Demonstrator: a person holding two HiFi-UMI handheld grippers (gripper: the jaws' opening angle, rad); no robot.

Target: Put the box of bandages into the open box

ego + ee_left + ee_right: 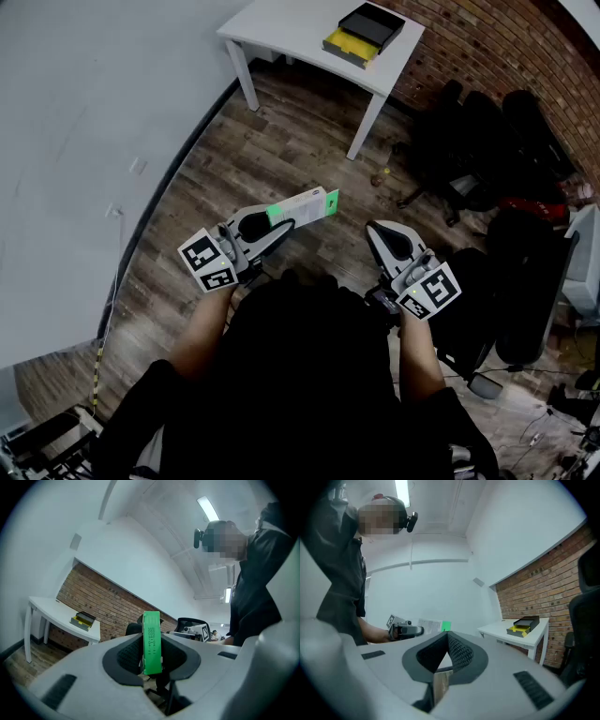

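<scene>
Bandage box (307,205) is clamped in my left gripper (277,228), held up over the floor (234,159) well away from the open box (367,34) on the table (281,23), while my right gripper (379,236) has its jaws closed on nothing.

Open wood floor (281,159) ahead to the white table (281,23); black chairs (487,122) at right.

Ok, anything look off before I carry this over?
Nothing stands out. The bandage box is clamped straight in the left gripper, the right gripper is shut and empty, and the open box lies flat on the white table.
</scene>
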